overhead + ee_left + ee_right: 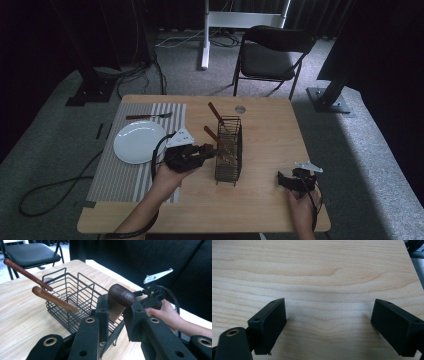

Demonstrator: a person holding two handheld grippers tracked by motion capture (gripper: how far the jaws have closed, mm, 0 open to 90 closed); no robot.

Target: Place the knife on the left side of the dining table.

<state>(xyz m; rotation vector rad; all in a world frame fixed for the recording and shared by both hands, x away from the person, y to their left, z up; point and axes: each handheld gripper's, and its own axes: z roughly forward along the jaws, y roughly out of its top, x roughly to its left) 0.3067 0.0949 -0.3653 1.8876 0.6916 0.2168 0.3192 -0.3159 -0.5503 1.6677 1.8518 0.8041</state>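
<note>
Wooden-handled utensil [121,295] sits pinched between the left gripper's [115,312] jaws, dark rounded handle end poking above them. Just ahead of that gripper: black wire basket [75,300], two more wooden handles [52,298] slanting out of it. Behind the gripper, a white plate [138,141] on a striped placemat [125,170], with a fork [148,116] beyond the plate. Right gripper [328,327] well apart from the basket, jaws spread wide over bare wooden table [317,270], nothing between them. Right hand [167,315] wraps its body.
</note>
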